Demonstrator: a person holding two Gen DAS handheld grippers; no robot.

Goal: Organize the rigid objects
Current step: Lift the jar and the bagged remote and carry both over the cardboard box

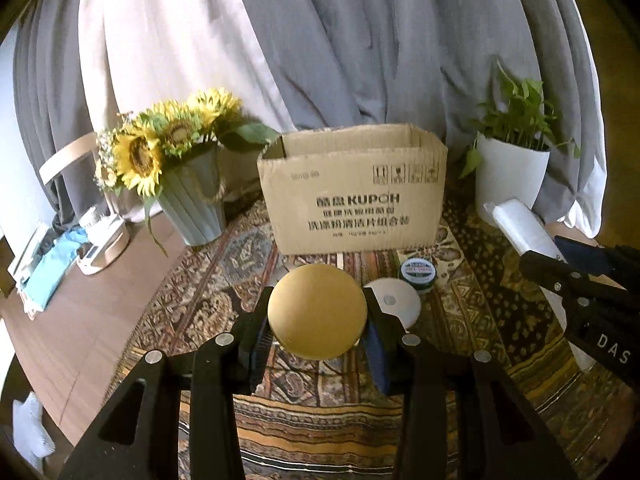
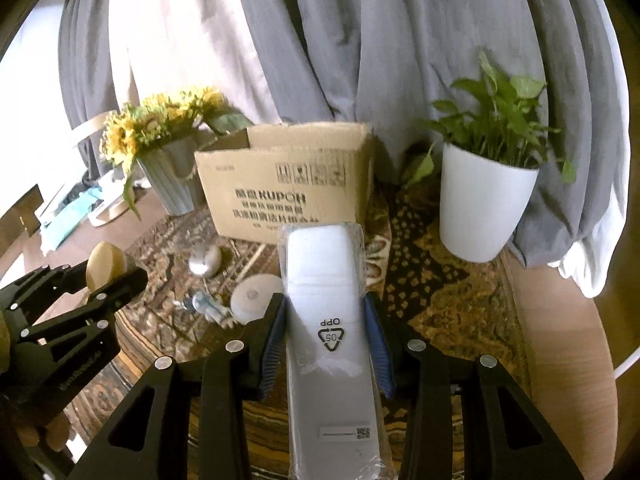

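Holding two items: your left claw (image 1: 318, 334) is clamped on the gold disc (image 1: 317, 311), raised over the patterned desk (image 1: 472, 320) in front of the cardboard box (image 1: 352, 188). Your right claw (image 2: 326, 340) grips the white plastic-wrapped pack (image 2: 324, 280) by its sides. White puck (image 1: 396, 304) and green tin (image 1: 417, 274) sit on the desk near the box.

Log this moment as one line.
left gripper: holds gold disc | right gripper: holds wrapped white pack | cardboard box: open
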